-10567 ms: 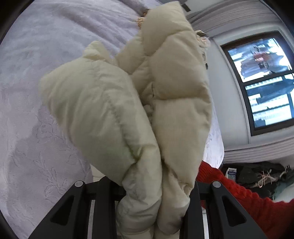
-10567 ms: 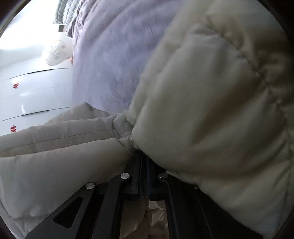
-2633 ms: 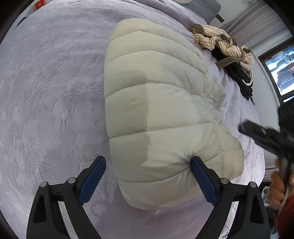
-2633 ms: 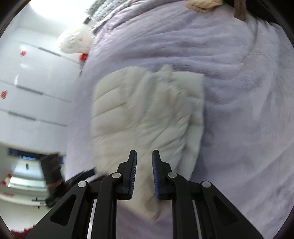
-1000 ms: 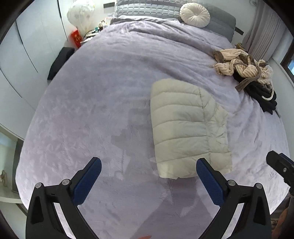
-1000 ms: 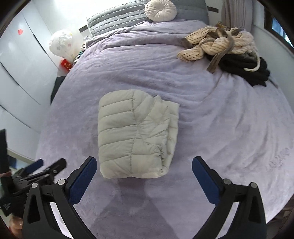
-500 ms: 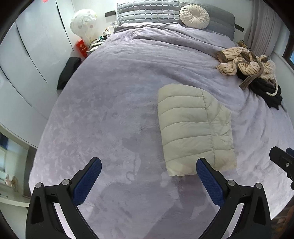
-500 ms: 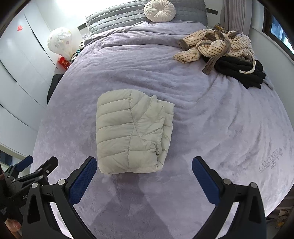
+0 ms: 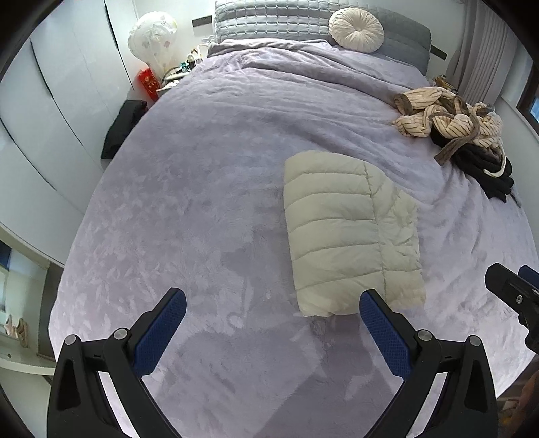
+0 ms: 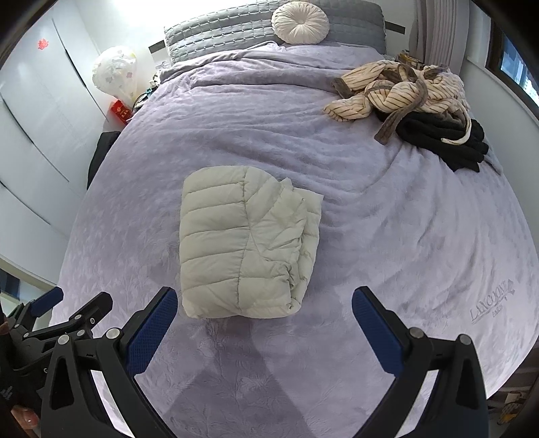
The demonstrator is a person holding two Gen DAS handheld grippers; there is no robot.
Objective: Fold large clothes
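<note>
A cream quilted puffer jacket (image 9: 350, 232) lies folded into a thick rectangle on the lilac bedspread (image 9: 209, 175), near the foot of the bed. It also shows in the right wrist view (image 10: 246, 249), with loose layers along its right edge. My left gripper (image 9: 273, 320) is open and empty, held above the bed in front of the jacket. My right gripper (image 10: 264, 320) is open and empty, also above and in front of the jacket. Neither touches the jacket.
A heap of striped cream and black clothes (image 9: 458, 131) lies at the bed's far right, also in the right wrist view (image 10: 414, 101). A round cushion (image 10: 299, 22) rests against the grey headboard. White wardrobes (image 9: 50, 101) line the left. A nightstand with a red box (image 9: 148, 82) stands beside the bed.
Both grippers have let go of the jacket, opened wide and pulled up and back from it. In the last half second they drifted slightly; the jacket lies still.
</note>
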